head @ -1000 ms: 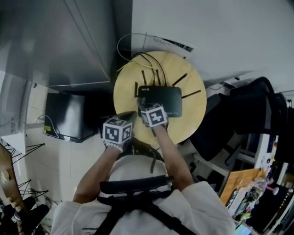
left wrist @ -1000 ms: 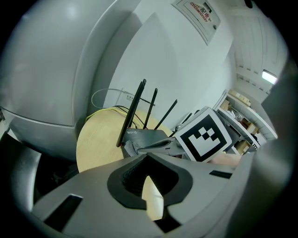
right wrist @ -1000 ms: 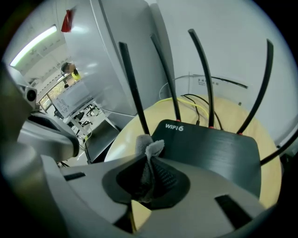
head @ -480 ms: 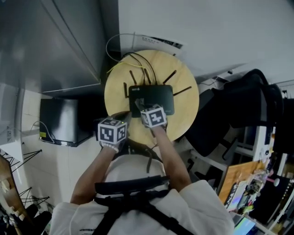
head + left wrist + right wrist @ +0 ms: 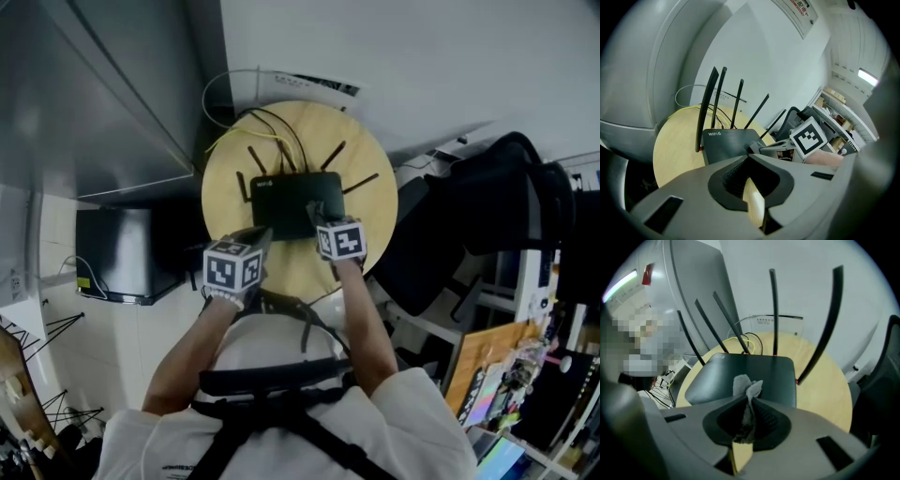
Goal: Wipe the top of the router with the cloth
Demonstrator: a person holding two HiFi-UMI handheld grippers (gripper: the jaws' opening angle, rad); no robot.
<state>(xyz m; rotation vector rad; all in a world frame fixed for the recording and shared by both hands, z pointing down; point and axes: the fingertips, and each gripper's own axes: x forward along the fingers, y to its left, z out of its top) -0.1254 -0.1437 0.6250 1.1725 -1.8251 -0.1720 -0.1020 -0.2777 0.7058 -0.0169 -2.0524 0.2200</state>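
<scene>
A black router (image 5: 292,202) with several antennas lies on a round wooden table (image 5: 370,192). My right gripper (image 5: 317,212) reaches over the router's near right part, shut on a small grey cloth (image 5: 747,389). In the right gripper view the cloth sticks out of the jaws over the router's top (image 5: 754,373). My left gripper (image 5: 262,235) sits at the router's near left corner, shut with nothing in it. The left gripper view shows the router (image 5: 727,142) just past the left gripper (image 5: 750,158), and the right gripper (image 5: 764,149) reaching onto the router from the right.
Yellow and black cables (image 5: 272,127) run off the router's back. A black box (image 5: 127,253) stands low on the left. A grey metal cabinet (image 5: 94,94) rises at the back left. A black office chair (image 5: 487,211) crowds the table's right edge.
My right gripper has slid with the cloth from the router's near left part to its near right part. The left gripper has stayed at the near left corner.
</scene>
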